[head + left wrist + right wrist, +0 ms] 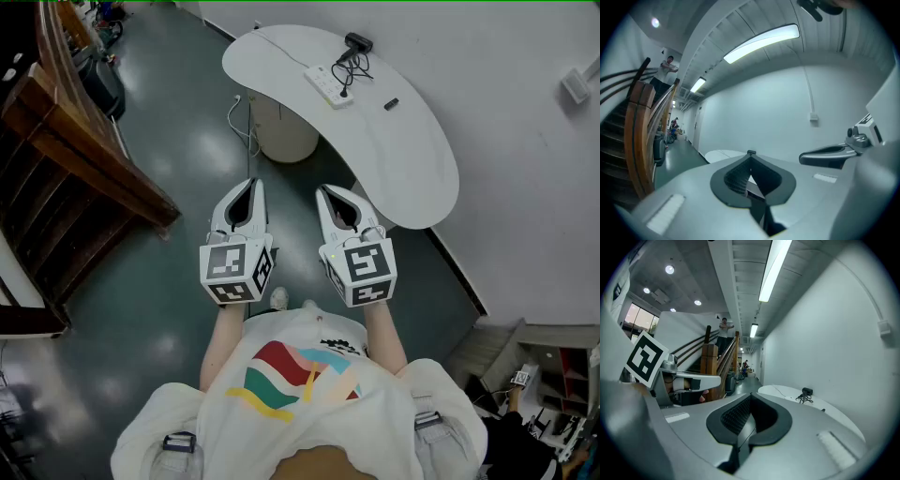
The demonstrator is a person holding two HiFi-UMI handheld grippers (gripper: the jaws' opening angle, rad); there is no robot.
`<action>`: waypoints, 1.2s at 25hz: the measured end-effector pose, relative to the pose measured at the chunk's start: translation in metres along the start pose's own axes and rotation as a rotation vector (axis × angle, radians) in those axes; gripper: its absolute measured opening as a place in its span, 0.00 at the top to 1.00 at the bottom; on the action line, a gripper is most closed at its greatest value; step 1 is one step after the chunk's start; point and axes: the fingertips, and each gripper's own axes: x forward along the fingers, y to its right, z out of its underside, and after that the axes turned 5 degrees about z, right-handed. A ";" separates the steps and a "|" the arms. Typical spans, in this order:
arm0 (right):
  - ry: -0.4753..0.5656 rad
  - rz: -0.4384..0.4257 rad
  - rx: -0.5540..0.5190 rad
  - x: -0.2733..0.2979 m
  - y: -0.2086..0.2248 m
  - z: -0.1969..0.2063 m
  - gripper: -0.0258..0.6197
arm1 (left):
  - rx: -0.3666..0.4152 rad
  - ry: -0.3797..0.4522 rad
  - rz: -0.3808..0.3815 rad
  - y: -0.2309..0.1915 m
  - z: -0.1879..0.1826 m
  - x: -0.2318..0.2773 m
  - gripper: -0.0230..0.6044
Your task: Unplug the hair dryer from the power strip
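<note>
A white power strip lies on the far part of a white curved table. A black hair dryer sits behind it, and its black cord runs to a plug in the strip. The right gripper view shows the dryer small on the table. My left gripper and right gripper are held side by side in front of the person, well short of the table. Both are shut with nothing between the jaws.
A wooden staircase with a curved handrail stands at the left. A small black object lies on the table right of the strip. A white cable hangs beside the table's round base. A white wall runs behind the table.
</note>
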 end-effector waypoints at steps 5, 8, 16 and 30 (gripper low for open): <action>0.002 0.010 0.009 -0.003 0.002 0.000 0.94 | 0.009 -0.008 0.024 0.009 0.000 0.001 0.96; 0.001 0.016 0.018 -0.005 0.004 0.000 0.94 | 0.012 -0.011 0.037 0.013 0.000 0.002 0.96; -0.002 0.022 0.058 -0.003 -0.005 0.003 0.94 | 0.012 -0.061 0.033 0.008 0.003 0.003 0.96; -0.024 0.062 0.069 0.021 -0.032 0.002 0.94 | 0.052 -0.101 0.072 -0.035 0.005 -0.009 0.96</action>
